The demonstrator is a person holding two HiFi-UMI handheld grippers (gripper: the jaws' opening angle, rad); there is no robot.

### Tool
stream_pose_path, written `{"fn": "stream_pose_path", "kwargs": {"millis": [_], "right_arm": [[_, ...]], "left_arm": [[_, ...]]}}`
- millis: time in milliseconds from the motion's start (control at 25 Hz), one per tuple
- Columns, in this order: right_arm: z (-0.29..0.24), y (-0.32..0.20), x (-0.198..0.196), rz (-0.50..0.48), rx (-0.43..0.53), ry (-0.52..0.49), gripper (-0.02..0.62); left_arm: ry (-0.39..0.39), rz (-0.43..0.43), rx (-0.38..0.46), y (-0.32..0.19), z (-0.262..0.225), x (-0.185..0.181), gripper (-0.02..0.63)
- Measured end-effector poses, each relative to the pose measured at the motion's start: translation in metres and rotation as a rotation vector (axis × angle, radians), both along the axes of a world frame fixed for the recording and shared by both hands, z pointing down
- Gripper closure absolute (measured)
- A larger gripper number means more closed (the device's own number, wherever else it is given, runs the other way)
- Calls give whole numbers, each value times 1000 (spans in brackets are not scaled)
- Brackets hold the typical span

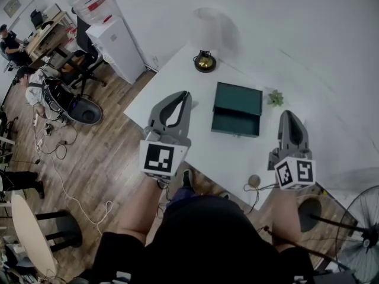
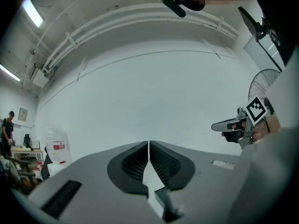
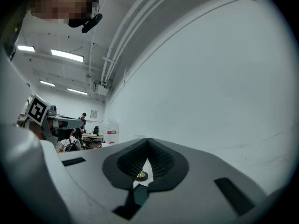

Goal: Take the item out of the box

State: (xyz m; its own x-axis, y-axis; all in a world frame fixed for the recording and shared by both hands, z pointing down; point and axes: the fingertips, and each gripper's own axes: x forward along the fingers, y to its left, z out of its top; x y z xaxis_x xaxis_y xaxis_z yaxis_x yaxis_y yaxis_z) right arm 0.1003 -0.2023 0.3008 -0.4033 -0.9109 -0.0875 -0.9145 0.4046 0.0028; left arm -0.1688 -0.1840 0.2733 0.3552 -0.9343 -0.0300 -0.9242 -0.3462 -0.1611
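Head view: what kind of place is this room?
Likely a shared office or lab: a water dispenser, a desk with a person seated at it, and a white table holding a green box.

Fig.: Box point(image 1: 237, 108), dark green, rectangular, low. From the head view I see its top face and the front wall toward me. The lid looks shut and the contents aren't visible. It lies flat on the white table point(image 1: 177, 81), approx. mid-surface, set at an angle to the table's edges. Only a dark sliver of it shows in each gripper view.
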Motion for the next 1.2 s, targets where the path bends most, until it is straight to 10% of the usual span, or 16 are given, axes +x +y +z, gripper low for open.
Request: {"fn": "stream_pose_path", "kwargs": {"millis": [1200], "right_arm": [[5, 3, -5, 15, -10, 3, 591]], "left_arm": [[22, 33, -41, -9, 10, -3, 592]]}}
